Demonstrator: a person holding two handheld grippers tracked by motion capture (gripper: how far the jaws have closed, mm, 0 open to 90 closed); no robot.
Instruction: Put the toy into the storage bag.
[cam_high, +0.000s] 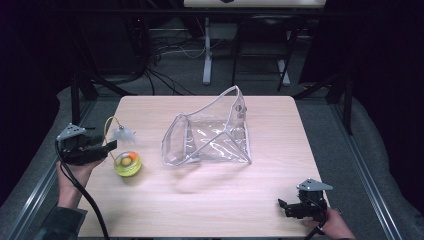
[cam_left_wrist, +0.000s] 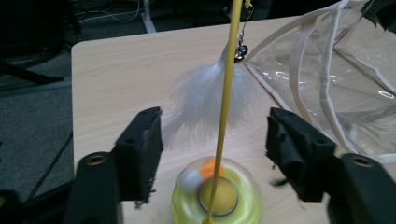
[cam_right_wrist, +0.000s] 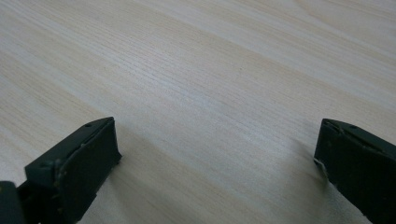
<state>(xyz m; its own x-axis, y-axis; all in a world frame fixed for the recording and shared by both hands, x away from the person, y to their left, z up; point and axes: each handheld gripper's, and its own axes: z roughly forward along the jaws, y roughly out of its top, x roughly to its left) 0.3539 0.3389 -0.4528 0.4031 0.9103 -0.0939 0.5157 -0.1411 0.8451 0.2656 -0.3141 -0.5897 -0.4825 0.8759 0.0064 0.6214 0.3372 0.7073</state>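
The left gripper has its jaws partly apart around a thin yellow wand, neither pad touching it. The wand rises from a round yellow-green cat toy on the table and curves over to a white feather tuft with a small bell. If the jaws close off-centre, the springy wand may slip aside or tip the light base. The clear plastic pouch stands just beside, where the feather could snag its rim. The right gripper rests wide open over bare table, holding nothing.
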